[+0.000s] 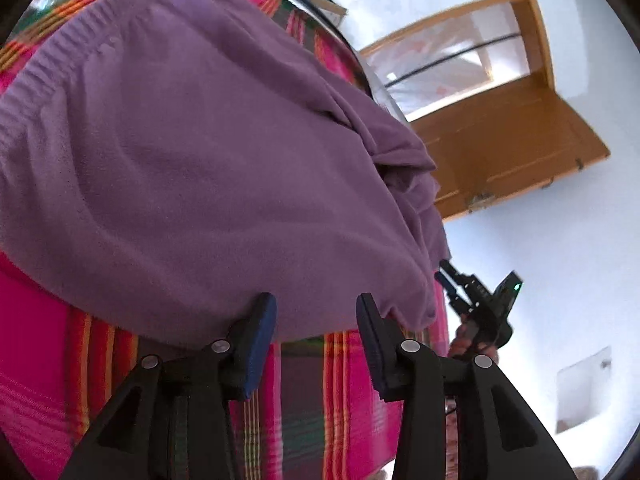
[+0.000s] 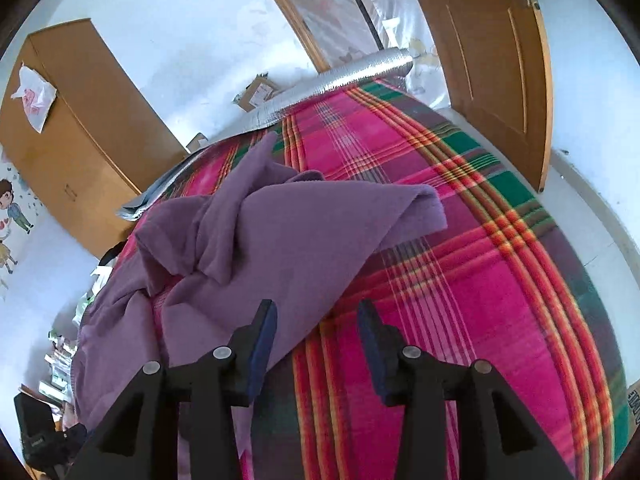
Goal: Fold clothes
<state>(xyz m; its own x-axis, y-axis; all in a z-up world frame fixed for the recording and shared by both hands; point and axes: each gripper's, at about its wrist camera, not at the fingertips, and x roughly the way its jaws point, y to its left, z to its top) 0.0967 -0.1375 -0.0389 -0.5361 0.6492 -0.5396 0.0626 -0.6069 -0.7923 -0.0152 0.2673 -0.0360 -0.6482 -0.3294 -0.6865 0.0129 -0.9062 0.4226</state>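
Note:
A purple fleece garment (image 1: 200, 160) lies spread on a pink, green and orange plaid blanket (image 1: 340, 380). In the left wrist view my left gripper (image 1: 316, 314) stands open at the garment's near hem, with the cloth edge lying between its blue pads and neither pad pressing on it. Past the garment's right corner, a hand holds my right gripper (image 1: 450, 280). In the right wrist view the garment (image 2: 260, 240) is rumpled, with a folded corner pointing right. My right gripper (image 2: 316, 320) is open over its near edge, the left pad above purple cloth, the right above the blanket (image 2: 460, 260).
A wooden door (image 2: 492, 60) stands open beyond the bed, also seen as the door (image 1: 500, 152). A wooden wardrobe (image 2: 80, 140) is at the left. A silver foil mat (image 2: 340, 76) and cardboard boxes (image 2: 260, 92) lie along the bed's far edge.

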